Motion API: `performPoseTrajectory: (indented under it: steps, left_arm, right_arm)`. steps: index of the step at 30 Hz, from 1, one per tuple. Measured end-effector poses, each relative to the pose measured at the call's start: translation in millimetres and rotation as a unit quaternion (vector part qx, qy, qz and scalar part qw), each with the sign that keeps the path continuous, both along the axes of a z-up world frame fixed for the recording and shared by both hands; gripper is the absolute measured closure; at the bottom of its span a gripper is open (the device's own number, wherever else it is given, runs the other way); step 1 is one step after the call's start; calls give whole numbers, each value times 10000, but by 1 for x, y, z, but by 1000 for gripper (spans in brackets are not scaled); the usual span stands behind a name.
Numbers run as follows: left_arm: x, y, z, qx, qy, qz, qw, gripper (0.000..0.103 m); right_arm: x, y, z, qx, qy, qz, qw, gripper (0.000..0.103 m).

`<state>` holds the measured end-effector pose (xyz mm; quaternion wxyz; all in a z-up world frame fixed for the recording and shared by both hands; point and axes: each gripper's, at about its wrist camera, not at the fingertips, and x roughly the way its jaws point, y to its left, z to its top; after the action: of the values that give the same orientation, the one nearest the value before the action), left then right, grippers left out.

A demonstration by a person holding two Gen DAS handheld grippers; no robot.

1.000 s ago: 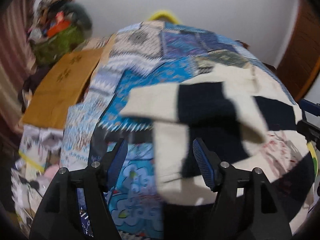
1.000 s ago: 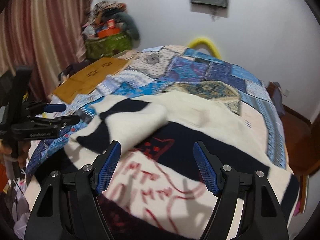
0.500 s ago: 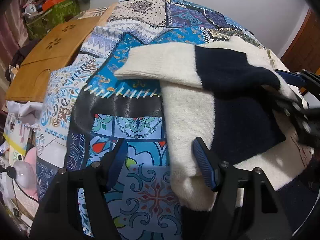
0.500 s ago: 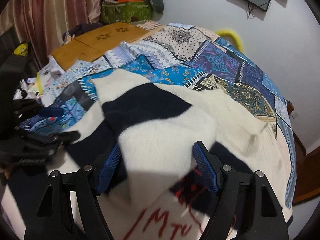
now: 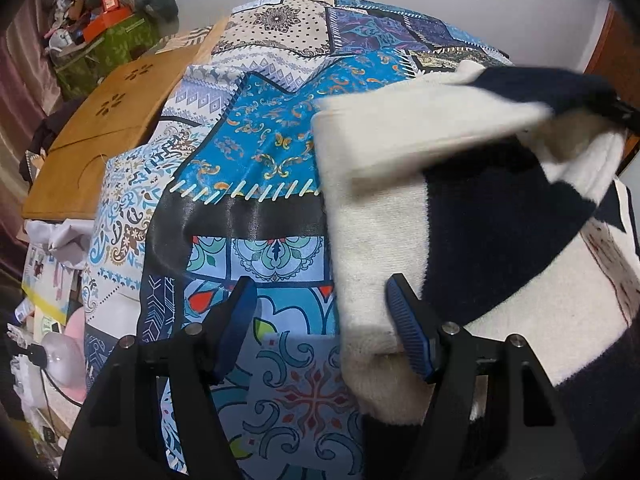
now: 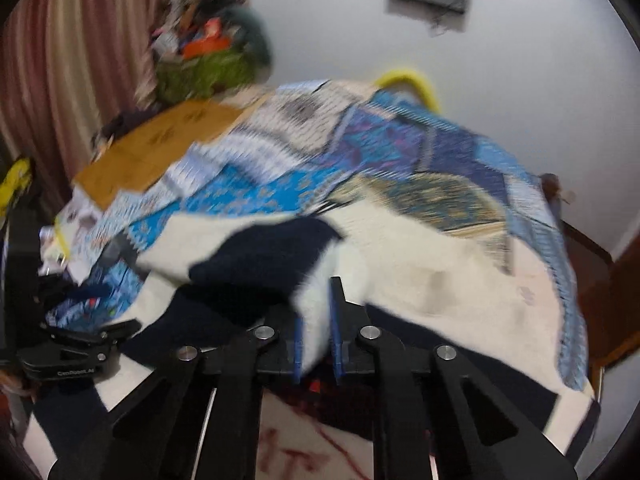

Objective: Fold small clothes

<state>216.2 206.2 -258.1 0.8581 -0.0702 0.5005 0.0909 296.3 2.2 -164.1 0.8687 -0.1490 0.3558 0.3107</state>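
My right claw [image 6: 318,330] pinches the white and dark sweater's [image 6: 420,264] sleeve. My left claw [image 5: 324,328] is apart over the bed [image 5: 248,152].

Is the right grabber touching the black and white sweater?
Touching. The right wrist view shows the right gripper shut on a white fold of the sweater.

The right gripper [image 6: 318,330] had its jaws pinched nearly together on a fold of the sweater [image 6: 420,264], lifting it. The left gripper [image 5: 324,328] hung low with jaws spread wide, holding nothing.
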Motion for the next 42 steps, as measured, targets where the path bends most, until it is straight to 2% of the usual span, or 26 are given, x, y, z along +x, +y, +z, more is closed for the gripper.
performPoseTrajectory:
  steps: [4,7,10,13,18,21,23,25,29,33,38,42]
  left_arm:
    - [0,0,0,62,22,28,10000,35]
    - [1,0,0,81,53,71,9999,35]
    - [1,-3,0,184,84,84,9998,35]
    - [0,-4,2,238,84,78,9996,35]
    - [-1,-4,12,320,132,107,9993,36]
    - [-6,-4,25,308,19,173,9994,36]
    - [-9,-6,34,283,-81,170,9994,36]
    - [-13,-10,44,270,-184,113,9994,36]
    - [-14,-19,58,252,-316,-74,9992,36]
    - [-3,-28,54,225,-278,-209,9991,35]
    - [12,-31,32,20,-5,-249,9997,35]
    - [18,-35,21,2,43,-294,9996,35]
  right_arm:
    - [2,-40,12,255,-30,-421,9988,94]
    - [4,-70,10,408,213,-637,9969,94]
    - [-1,-103,10,312,-27,-1114,9933,99]
    - [4,-139,6,497,374,-1372,9886,99]
    - [-8,-168,5,301,520,-1214,9908,99]
    - [-15,-158,8,168,487,-912,9945,91]
    - [-16,-150,9,163,439,-707,9964,67]
    - [-19,-136,10,199,359,-496,9979,54]
    - [-25,-91,9,127,292,83,9995,49]
    - [-27,-41,-4,-155,224,657,9975,46]
    - [-13,-1,-34,-653,443,891,9929,46]
    - [-8,6,-52,-888,577,942,9899,46]
